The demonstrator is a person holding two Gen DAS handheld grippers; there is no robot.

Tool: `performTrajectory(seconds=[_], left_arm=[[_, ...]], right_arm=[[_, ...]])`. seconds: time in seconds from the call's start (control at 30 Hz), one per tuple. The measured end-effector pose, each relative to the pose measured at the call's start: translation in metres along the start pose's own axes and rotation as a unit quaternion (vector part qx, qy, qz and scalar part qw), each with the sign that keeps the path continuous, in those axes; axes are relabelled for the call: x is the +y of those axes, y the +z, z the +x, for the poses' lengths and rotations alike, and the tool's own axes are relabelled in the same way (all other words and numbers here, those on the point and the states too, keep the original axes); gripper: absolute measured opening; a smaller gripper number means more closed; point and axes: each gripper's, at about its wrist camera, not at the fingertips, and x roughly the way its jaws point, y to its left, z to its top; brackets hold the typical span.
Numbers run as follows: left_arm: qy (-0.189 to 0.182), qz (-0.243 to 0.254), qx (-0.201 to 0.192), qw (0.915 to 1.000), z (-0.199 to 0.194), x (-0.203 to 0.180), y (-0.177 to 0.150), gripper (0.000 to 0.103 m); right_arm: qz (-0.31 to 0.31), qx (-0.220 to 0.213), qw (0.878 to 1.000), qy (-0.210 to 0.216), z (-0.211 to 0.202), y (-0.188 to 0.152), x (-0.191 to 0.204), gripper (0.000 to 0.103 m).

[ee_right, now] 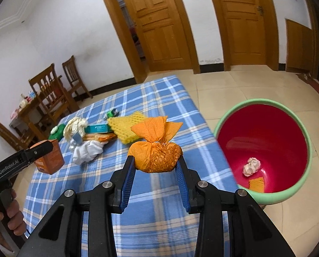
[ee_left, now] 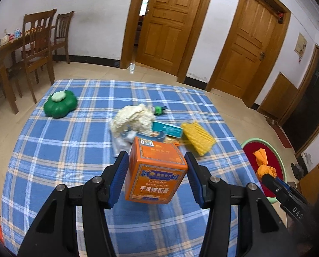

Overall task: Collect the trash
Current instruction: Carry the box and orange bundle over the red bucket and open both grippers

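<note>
free: bin (ee_right: 264, 199) mouth open beside table edge | obstacle: litter pile (ee_left: 138, 122) mid-cloth (ee_left: 63, 150)

Orange box (ee_left: 156, 172): print too blurred to read. Teal box (ee_left: 167, 129): near end hidden behind crumpled cream paper (ee_left: 133, 117). Bin (ee_left: 280, 165): lower part cut by right gripper (ee_left: 264, 176). Items on wooden side table (ee_right: 28, 109): too small to identify.

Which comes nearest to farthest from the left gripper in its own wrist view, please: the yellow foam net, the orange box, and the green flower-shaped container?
1. orange box: clamped in the left gripper.
2. yellow foam net: beyond, to the right.
3. green flower-shaped container: far left corner.
</note>
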Motion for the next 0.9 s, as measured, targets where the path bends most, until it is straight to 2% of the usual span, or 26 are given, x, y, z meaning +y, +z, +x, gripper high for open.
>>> performTrajectory(seconds=[0.43,0.9], left_arm=[[-0.05,0.067,0.019,0.9963,0.019,-0.063,0.004,0.054],[-0.098,0.129,0.048,0.9855,0.052,-0.132,0.003,0.054]], right_arm=[[0.064,-0.013,0.997,-0.052,-0.011,0.0,-0.055,0.038],[0.132,-0.006,0.986,-0.101,-0.011,-0.008,-0.117,0.042]])
